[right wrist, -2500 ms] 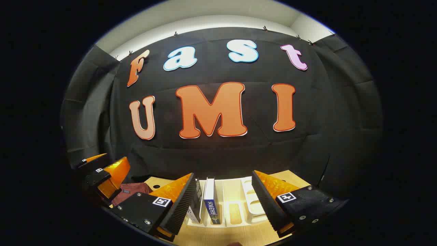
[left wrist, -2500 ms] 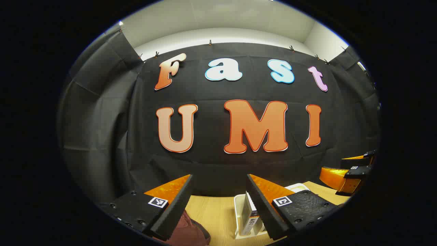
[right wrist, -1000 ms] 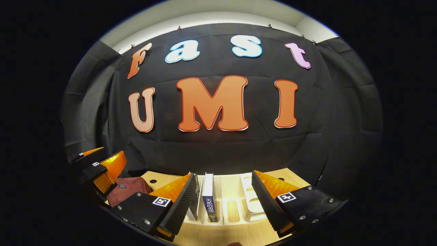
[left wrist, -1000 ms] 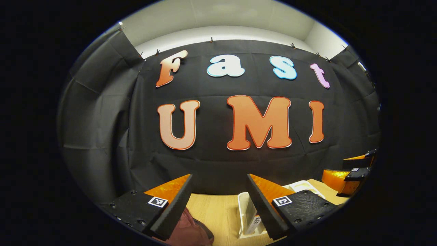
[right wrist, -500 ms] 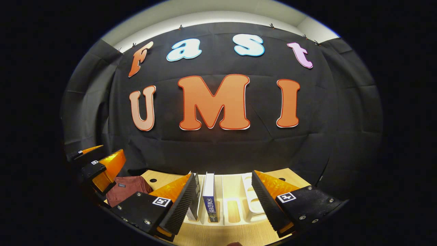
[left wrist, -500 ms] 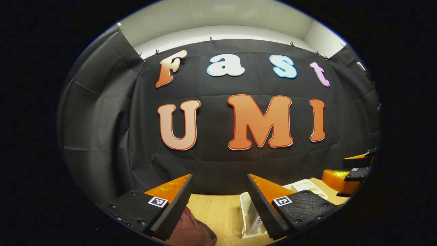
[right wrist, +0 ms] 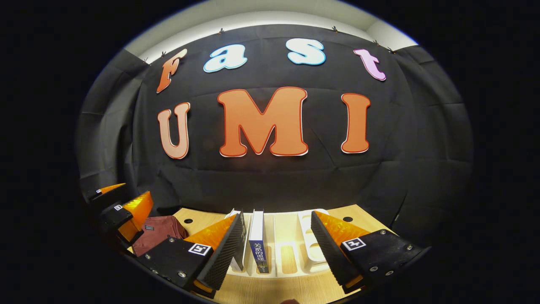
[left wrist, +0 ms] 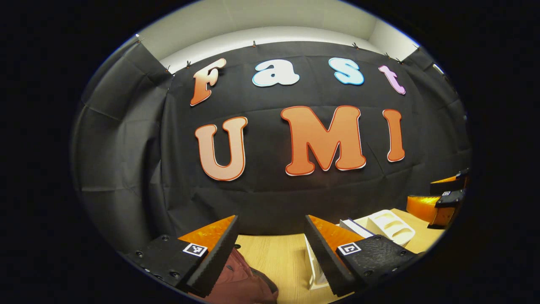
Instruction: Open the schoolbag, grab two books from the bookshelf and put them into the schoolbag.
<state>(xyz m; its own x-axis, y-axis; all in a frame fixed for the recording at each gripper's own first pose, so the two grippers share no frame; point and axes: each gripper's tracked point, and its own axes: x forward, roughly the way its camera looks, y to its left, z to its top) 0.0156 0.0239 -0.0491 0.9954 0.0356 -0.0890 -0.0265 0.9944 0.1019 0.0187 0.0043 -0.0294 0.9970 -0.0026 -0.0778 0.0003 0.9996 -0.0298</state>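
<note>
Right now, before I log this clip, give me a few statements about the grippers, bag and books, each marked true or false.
1. The right gripper is open. True.
2. The left gripper is shut on a book. False: it is open and holds nothing.
3. A blue-spined book stands upright in the white bookshelf. True.
4. The maroon schoolbag sits on the bookshelf. False: it lies on the wooden table, beside the bookshelf.

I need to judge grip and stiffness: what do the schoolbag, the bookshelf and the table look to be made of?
Schoolbag: soft maroon fabric, matte, with slumped folds and a small sewn patch. Bookshelf: probably moulded white plastic, smooth, with rounded dividers and slots. Table: pale wood or wood-look laminate, going by its faint grain lines; which one I cannot tell.
</note>
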